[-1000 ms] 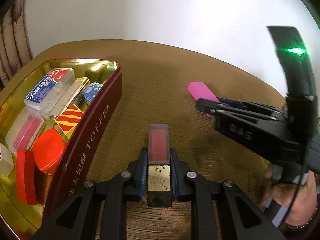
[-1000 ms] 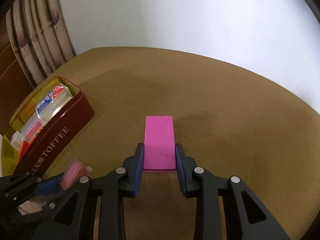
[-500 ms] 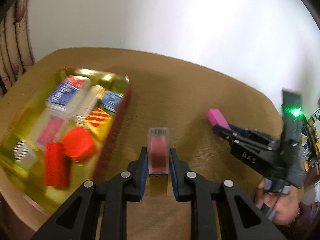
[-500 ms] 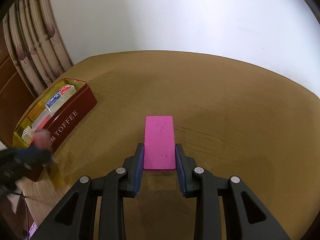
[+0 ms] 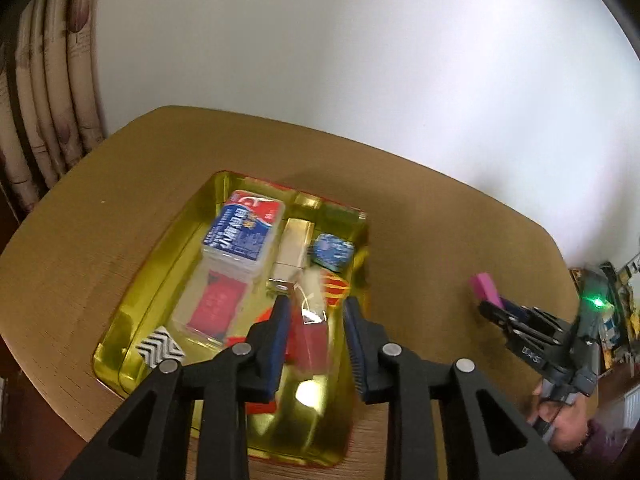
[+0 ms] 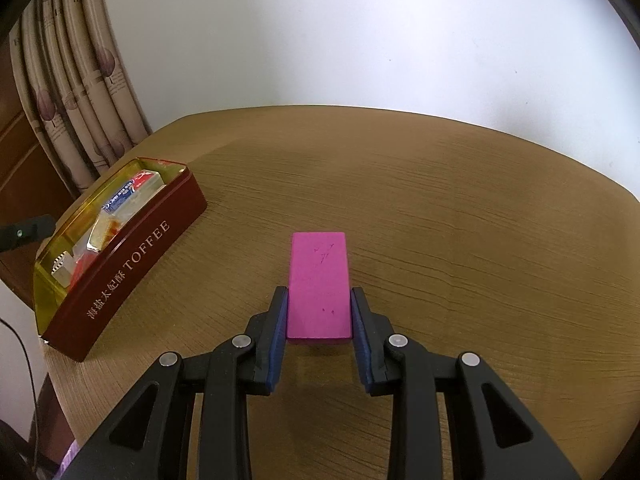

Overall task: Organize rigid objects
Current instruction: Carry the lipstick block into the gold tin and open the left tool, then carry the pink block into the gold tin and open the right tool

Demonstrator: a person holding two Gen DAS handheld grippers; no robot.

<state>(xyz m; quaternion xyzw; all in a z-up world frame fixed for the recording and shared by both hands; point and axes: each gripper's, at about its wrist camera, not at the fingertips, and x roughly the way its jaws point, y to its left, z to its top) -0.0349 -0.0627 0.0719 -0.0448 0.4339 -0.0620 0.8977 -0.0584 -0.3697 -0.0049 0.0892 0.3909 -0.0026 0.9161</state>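
Tin (image 5: 132, 308): your landmark. Gold inside, dark red outside with "TOFFEE" on the side wall (image 6: 132, 268); it sits on the wooden table (image 6: 460, 208), toward the curtain (image 6: 80, 80) side.
Left gripper (image 5: 314, 332): you have it above the near half of the tin. The blue pads stand apart with a gap on each side of the red case; they are not clamped on it.
Red case (image 5: 310, 340): clear-sided, red inside, blurred. It lies between your left fingers, over the tin's near end. Whether it rests on the tin floor, you cannot tell.
Tin contents: blue-and-white box (image 5: 242, 236) at the far end; gold bar (image 5: 294, 244) just beside it; small blue round piece (image 5: 332, 252) next to the bar; red-and-yellow striped piece (image 5: 336, 286) by the wall nearest your right gripper; black-and-white zigzag block (image 5: 160, 350) at the near corner.
Right gripper (image 6: 319, 316): well apart from the tin, out over bare table. Both pads press the long sides of the pink block, a firm hold.
Pink block (image 6: 319, 288): flat and level between your right fingers, its far end sticking out past the tips; also seen from the left camera (image 5: 486, 288), far from the tin.
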